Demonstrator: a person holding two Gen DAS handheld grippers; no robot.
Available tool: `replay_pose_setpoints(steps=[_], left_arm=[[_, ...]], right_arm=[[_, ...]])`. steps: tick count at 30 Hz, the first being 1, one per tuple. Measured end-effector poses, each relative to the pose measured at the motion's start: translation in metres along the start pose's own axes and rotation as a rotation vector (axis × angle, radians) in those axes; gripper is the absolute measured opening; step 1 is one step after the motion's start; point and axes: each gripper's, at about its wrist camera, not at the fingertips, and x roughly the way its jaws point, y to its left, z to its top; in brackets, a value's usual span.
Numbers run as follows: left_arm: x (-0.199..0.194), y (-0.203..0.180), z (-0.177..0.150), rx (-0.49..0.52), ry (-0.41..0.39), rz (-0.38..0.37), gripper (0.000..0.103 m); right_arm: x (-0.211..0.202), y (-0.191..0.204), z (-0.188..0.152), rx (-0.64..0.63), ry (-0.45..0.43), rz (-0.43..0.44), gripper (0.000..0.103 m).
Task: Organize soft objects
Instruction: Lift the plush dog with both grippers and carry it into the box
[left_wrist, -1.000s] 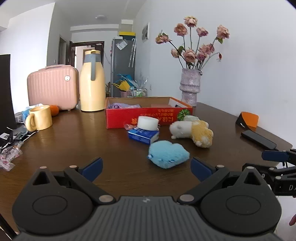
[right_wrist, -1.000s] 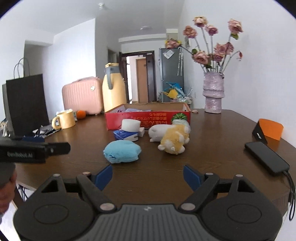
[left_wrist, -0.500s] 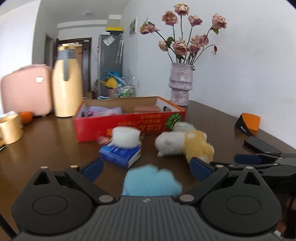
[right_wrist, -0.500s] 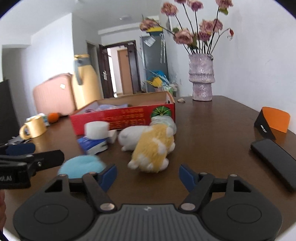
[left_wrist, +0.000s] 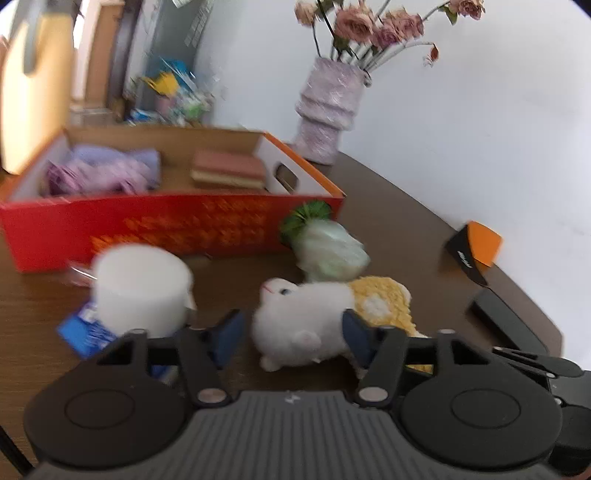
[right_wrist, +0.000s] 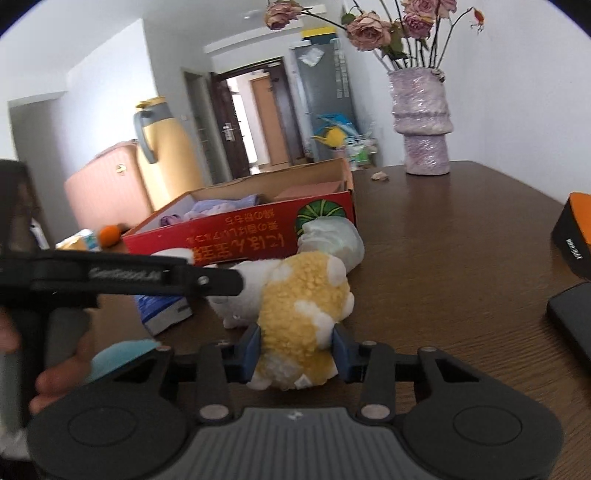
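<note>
A white plush animal (left_wrist: 303, 325) lies on the dark table, with a yellow plush animal (left_wrist: 384, 299) against its right side. My left gripper (left_wrist: 291, 334) straddles the white one. Its jaws are closing; the right pad touches the fur and a gap shows at the left pad. My right gripper (right_wrist: 297, 350) is closing on the yellow plush (right_wrist: 303, 314), both pads against its sides. A white and green plush (left_wrist: 328, 247) leans on the open red box (left_wrist: 177, 225). A blue plush (right_wrist: 122, 354) lies low at the left, partly hidden.
A white foam roll (left_wrist: 140, 288) sits on a blue tissue pack (left_wrist: 85, 332) at the left. The box holds a purple cloth (left_wrist: 103, 173) and sponges (left_wrist: 229, 171). A flower vase (right_wrist: 421, 122), a black phone (right_wrist: 572, 317) and an orange-black item (left_wrist: 476, 251) stand to the right.
Both grippers have moved forward over the table and their jaws have narrowed. The left one passed the blue plush and reached the white toy. The right one now encloses the yellow toy.
</note>
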Motion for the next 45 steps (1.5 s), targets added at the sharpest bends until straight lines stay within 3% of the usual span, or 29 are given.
replay_pose_setpoints(steps=[2, 8, 15, 21, 27, 32, 38, 41, 45], left_arm=[[0.009, 0.001, -0.002, -0.010, 0.031, -0.043, 0.045], [-0.001, 0.001, 0.001, -0.009, 0.009, -0.068, 0.037], [-0.073, -0.009, -0.012, -0.043, -0.092, -0.108, 0.037], [-0.124, -0.010, -0.042, -0.092, -0.109, -0.126, 0.037], [-0.140, -0.017, -0.023, -0.050, -0.169, -0.119, 0.037], [-0.107, 0.006, 0.051, -0.095, -0.155, -0.109, 0.037], [-0.023, 0.050, 0.143, -0.115, -0.044, -0.063, 0.037], [0.021, 0.072, 0.165, -0.140, 0.005, -0.022, 0.037], [0.086, 0.105, 0.171, -0.235, 0.113, 0.012, 0.037]], right_arm=[[-0.002, -0.009, 0.000, 0.019, -0.001, 0.024, 0.039], [-0.008, -0.013, 0.002, 0.067, -0.010, 0.046, 0.036], [-0.070, 0.022, -0.002, 0.028, -0.085, 0.092, 0.036], [-0.115, 0.048, -0.019, -0.023, -0.103, 0.132, 0.035], [-0.124, 0.056, 0.001, -0.044, -0.155, 0.132, 0.035], [-0.071, 0.045, 0.075, -0.047, -0.119, 0.168, 0.035], [0.033, 0.006, 0.168, 0.023, 0.000, 0.216, 0.034], [0.093, -0.010, 0.196, 0.053, 0.079, 0.219, 0.034], [0.158, -0.025, 0.204, 0.069, 0.177, 0.181, 0.034]])
